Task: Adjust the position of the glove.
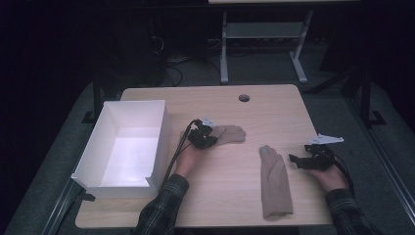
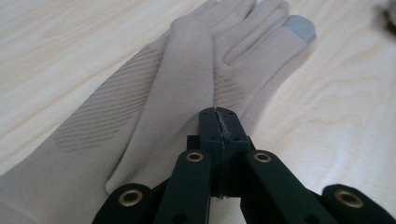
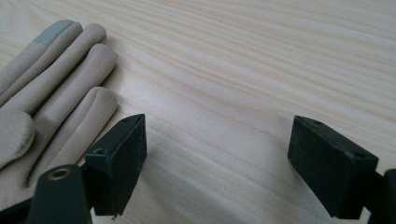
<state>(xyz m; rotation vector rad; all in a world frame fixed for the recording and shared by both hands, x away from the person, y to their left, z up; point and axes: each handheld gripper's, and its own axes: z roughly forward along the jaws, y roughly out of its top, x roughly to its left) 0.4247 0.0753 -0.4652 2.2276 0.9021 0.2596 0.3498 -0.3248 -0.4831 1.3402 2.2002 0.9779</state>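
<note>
- On the wooden table, two beige gloves lie flat, and a white box stands open at the table's 9 o'clock edge; its inside looks bare, so no glove is put away yet.
- First glove lies near the middle of the table, at about 3 o'clock from the box, with its fingers pointing to 3 o'clock.
- Left gripper rests on this glove. From the left gripper view its jaws are pressed fully together, their tips over the cloth near the thumb. I cannot tell if a fold of cloth is pinched between them; the glove is not lifted.
- Second glove lies at about 5 o'clock from the first one, fingers pointing to 12 o'clock, with a grey fingertip.
- Right gripper waits just beside this glove, at its 3 o'clock side. Its jaws stand wide apart over bare wood and hold nothing; the glove's fingers are near its one jaw, at 10 o'clock.
- My judgement: the work is at the beginning. It seems both gloves should go into the box, and both moves are left to do.
</note>
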